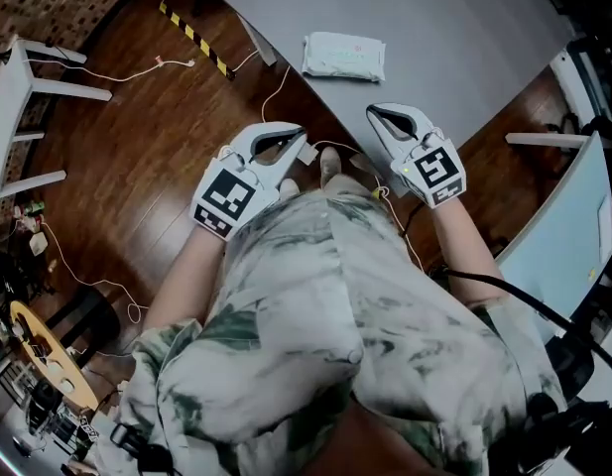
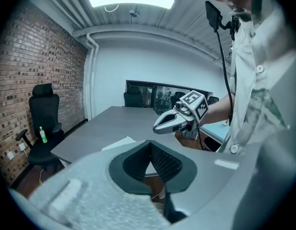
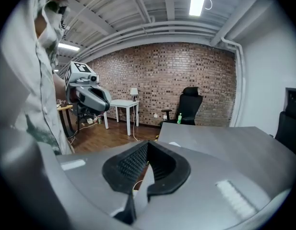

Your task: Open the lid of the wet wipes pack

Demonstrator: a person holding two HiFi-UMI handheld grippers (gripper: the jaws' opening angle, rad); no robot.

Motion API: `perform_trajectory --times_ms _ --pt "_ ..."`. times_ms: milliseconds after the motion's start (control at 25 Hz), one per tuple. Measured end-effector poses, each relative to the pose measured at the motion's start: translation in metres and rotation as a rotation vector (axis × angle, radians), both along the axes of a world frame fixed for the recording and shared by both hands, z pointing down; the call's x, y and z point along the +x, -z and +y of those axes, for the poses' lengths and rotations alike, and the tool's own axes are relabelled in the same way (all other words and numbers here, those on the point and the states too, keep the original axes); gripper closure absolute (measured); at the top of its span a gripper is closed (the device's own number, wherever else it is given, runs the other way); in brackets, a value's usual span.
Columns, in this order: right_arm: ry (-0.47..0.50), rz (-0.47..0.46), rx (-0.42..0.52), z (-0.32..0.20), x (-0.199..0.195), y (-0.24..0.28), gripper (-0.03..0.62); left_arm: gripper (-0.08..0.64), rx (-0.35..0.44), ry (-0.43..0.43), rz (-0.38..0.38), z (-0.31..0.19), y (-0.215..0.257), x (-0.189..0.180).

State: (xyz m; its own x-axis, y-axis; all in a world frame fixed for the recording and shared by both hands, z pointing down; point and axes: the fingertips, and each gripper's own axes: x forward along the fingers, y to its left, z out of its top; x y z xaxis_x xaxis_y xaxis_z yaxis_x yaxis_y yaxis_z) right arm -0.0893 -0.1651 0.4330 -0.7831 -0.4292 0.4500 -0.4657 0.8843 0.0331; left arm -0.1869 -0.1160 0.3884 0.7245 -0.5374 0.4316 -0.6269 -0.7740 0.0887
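The wet wipes pack point(image 1: 343, 56), white and pale green, lies flat on the grey table point(image 1: 454, 48) near its front edge. My left gripper point(image 1: 300, 137) hovers over the wooden floor just short of the table, its jaws shut and empty. My right gripper point(image 1: 375, 115) is level with it at the table's edge, also shut on nothing. Both sit close to the person's body, well short of the pack. In the left gripper view the closed fingertips point(image 2: 148, 143) meet, with a corner of the pack point(image 2: 120, 143) behind them and the right gripper point(image 2: 179, 119) beyond.
A small white table point(image 1: 28, 85) stands at the left. Cables point(image 1: 137, 72) and yellow-black striped tape point(image 1: 194, 34) lie on the wooden floor. A pale blue tabletop point(image 1: 573, 236) is at the right. A black office chair point(image 2: 42, 123) stands by the brick wall.
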Motion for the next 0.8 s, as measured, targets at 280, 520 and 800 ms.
perform_trajectory --times_ms 280,520,800 --pt "0.023 0.071 -0.022 -0.069 0.009 -0.061 0.586 0.558 -0.027 -0.026 -0.113 -0.068 -0.033 0.029" --pt "0.083 0.124 -0.013 -0.106 0.001 -0.101 0.586 0.558 -0.071 -0.016 -0.201 -0.108 -0.066 0.042" --pt "0.143 0.195 -0.003 -0.109 0.005 -0.138 0.586 0.557 -0.108 -0.002 -0.319 -0.144 -0.111 0.042"
